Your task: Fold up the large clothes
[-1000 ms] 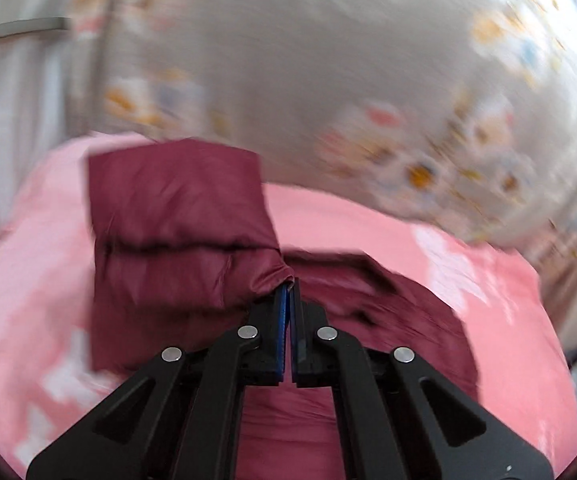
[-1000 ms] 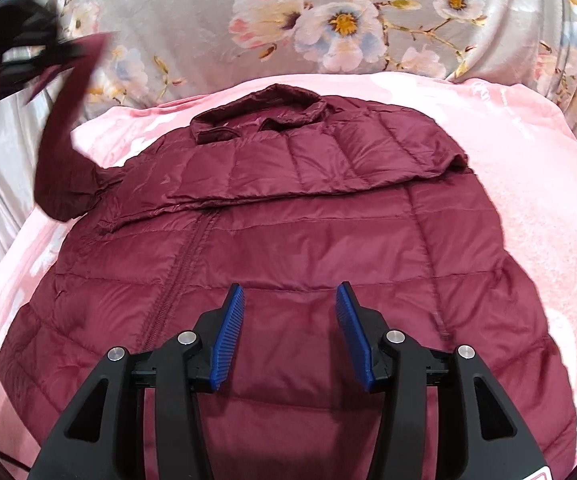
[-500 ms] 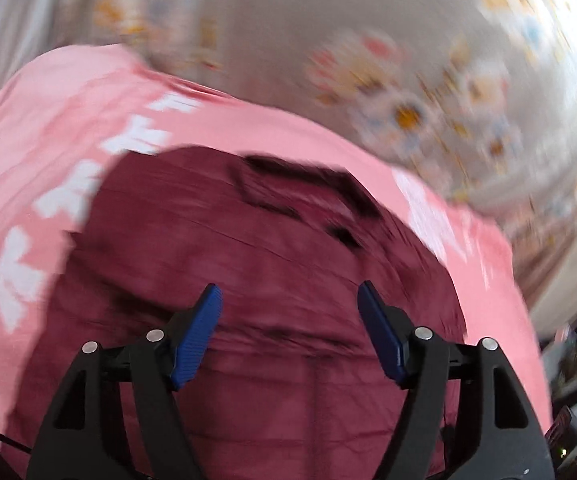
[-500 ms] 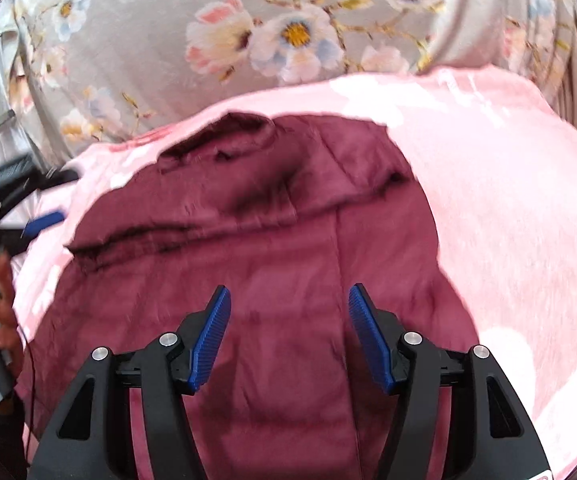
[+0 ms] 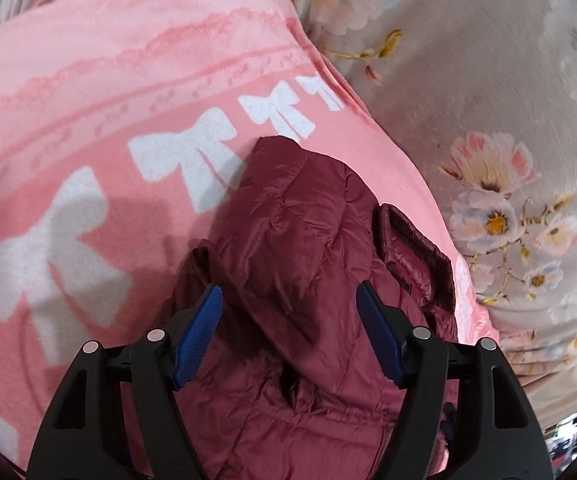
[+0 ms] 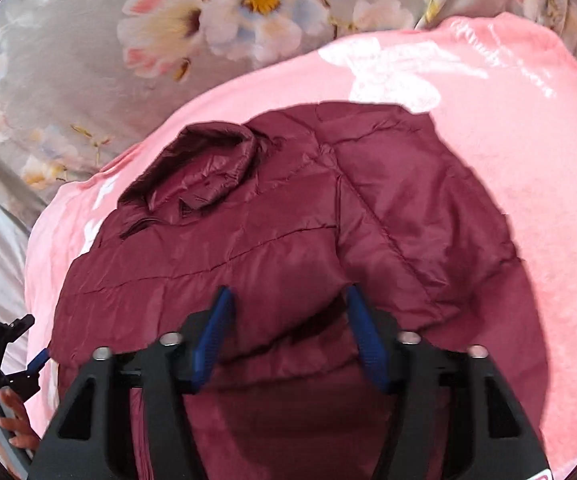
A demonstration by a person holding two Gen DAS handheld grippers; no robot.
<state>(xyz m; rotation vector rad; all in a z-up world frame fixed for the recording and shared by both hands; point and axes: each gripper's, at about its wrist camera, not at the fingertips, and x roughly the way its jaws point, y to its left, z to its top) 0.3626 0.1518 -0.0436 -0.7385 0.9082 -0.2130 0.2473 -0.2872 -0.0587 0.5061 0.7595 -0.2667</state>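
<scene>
A maroon puffer jacket (image 5: 296,220) lies on a pink blanket (image 5: 88,120), with one sleeve folded across its body. Its collar (image 5: 412,248) is at the right in the left wrist view. My left gripper (image 5: 288,292) hovers just above the folded sleeve; its jaws are closing and press on nothing. In the right wrist view the jacket (image 6: 288,208) fills the middle, with the collar (image 6: 212,160) at upper left. My right gripper (image 6: 288,292) sits at the jacket's near edge. Its jaws are closing with a puffy fold between the pads, and the pads stand clear of it.
The pink blanket (image 6: 508,120) with white bows spreads around the jacket. A grey floral sheet (image 6: 88,80) lies beyond it, also the floral sheet (image 5: 488,80). A person's hand (image 6: 12,428) holds the left tool at the lower left edge of the right wrist view.
My left gripper let go of the sleeve, opened and dropped down over the jacket; the sleeve now lies folded on the body. My right gripper swung towards the jacket's right side and its jaws narrowed.
</scene>
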